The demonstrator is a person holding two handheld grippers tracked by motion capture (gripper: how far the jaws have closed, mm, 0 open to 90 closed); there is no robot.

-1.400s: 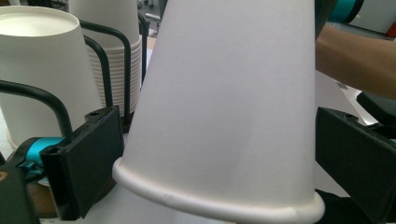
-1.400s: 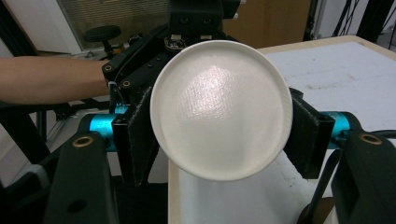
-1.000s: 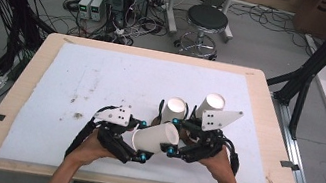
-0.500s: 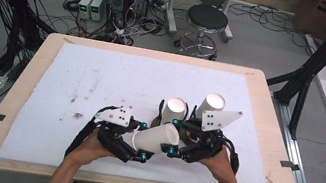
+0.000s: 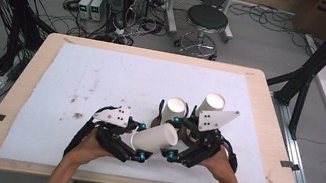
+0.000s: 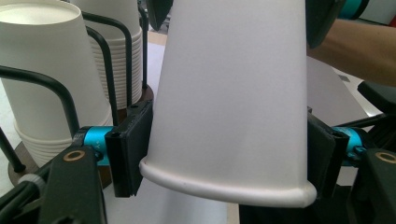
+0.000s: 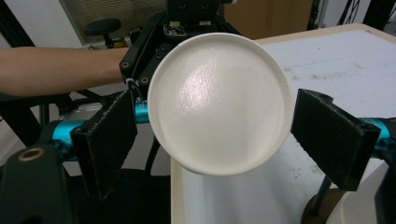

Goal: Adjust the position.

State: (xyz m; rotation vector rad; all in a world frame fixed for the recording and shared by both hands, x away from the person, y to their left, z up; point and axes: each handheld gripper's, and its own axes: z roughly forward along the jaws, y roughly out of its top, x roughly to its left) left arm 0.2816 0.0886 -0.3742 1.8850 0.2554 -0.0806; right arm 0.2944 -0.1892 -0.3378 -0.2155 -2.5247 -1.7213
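A white paper cup (image 5: 155, 138) lies on its side in the air between both hands, near the table's front edge. My left gripper (image 5: 142, 141) is shut on it just behind the rolled rim; its jaws have just been closing, and both pads (image 6: 133, 144) press the cup (image 6: 233, 93) wall. My right gripper (image 5: 174, 138) faces the cup's round base (image 7: 219, 102). Its jaws have just been opening and now stand a little clear on either side of the base, with the right gripper (image 7: 219, 140) open.
Two stacks of white cups (image 5: 175, 109) (image 5: 212, 103) stand upside down in a black wire holder (image 6: 116, 60) just behind the grippers. A white foam mat (image 5: 103, 76) covers the wooden table. A stool and computer gear stand on the floor beyond.
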